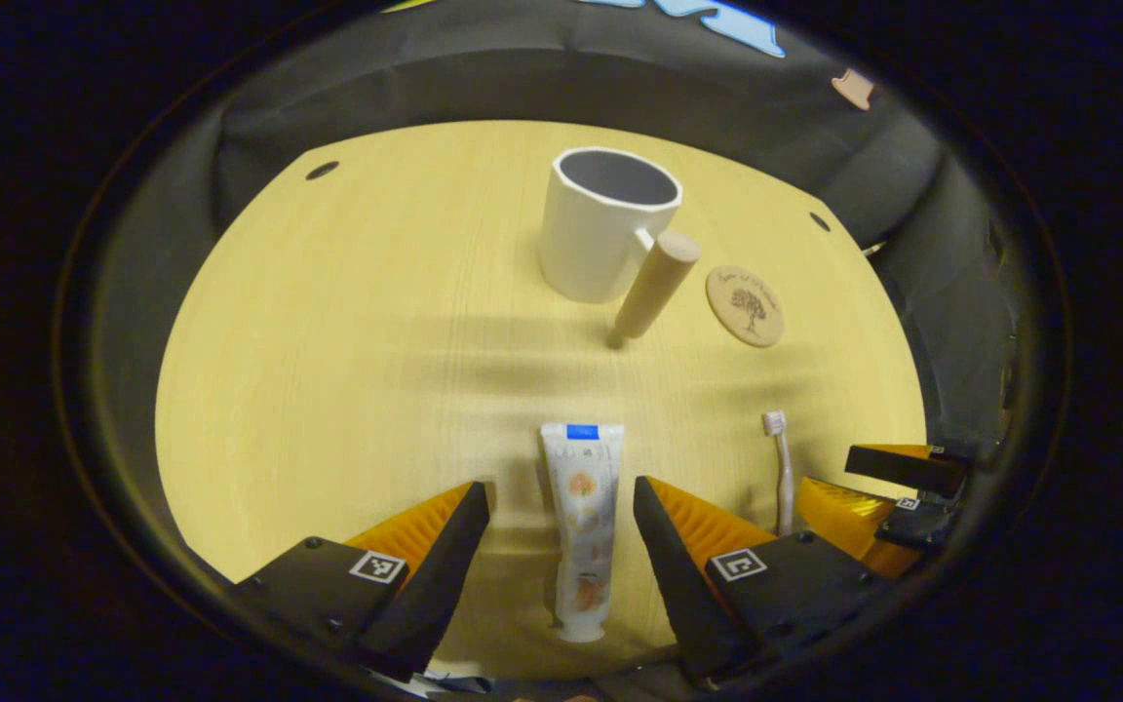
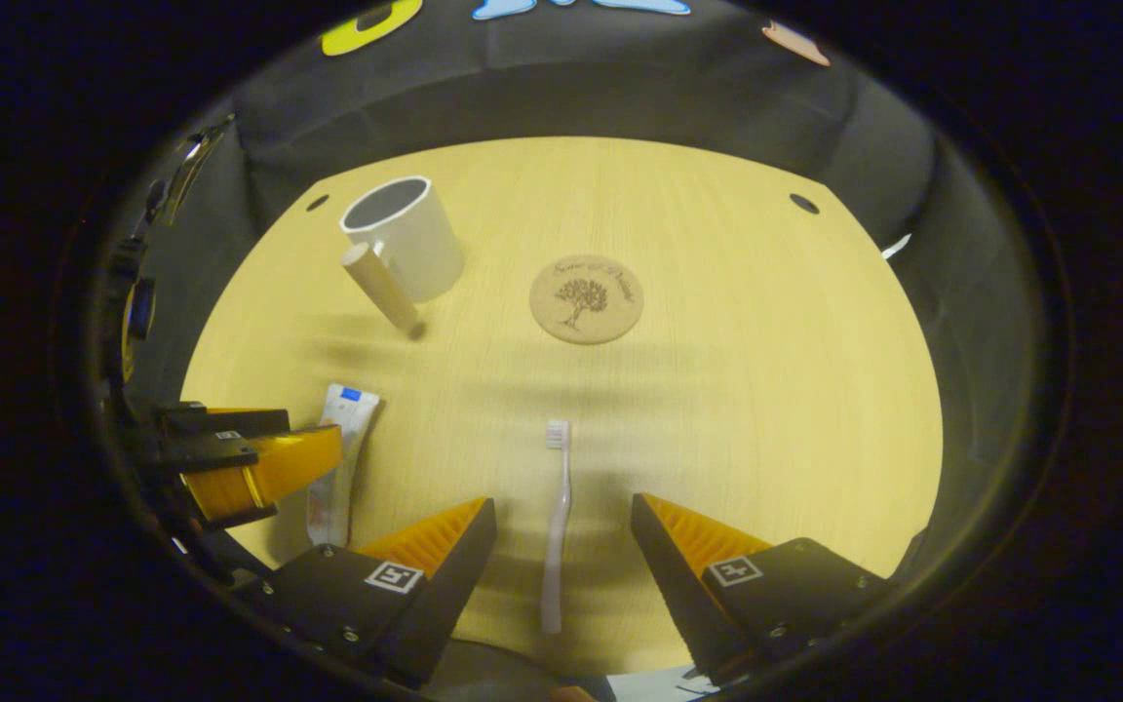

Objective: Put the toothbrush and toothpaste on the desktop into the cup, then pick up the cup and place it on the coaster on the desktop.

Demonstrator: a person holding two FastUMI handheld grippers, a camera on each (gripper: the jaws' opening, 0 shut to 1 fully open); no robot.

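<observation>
A white toothpaste tube [image 1: 582,526] lies flat on the yellow desktop [image 1: 347,370] between the spread fingers of my open left gripper [image 1: 561,507], not touched by them. A pale toothbrush [image 2: 556,522] lies lengthwise between the fingers of my open right gripper [image 2: 561,517], bristles pointing away. The white cup [image 1: 605,222] with a wooden peg handle stands upright and empty at the far side. A round wooden coaster [image 2: 586,298] with a tree print lies to the cup's right. The toothbrush [image 1: 782,468] and the right gripper [image 1: 888,492] show at the right of the left gripper view. The left gripper [image 2: 240,458] and toothpaste [image 2: 335,468] show at the left of the right gripper view.
Two dark holes [image 2: 803,203] mark the desktop's far corners. Black cloth walls close in behind and to both sides. The desktop's near edge runs just under both grippers.
</observation>
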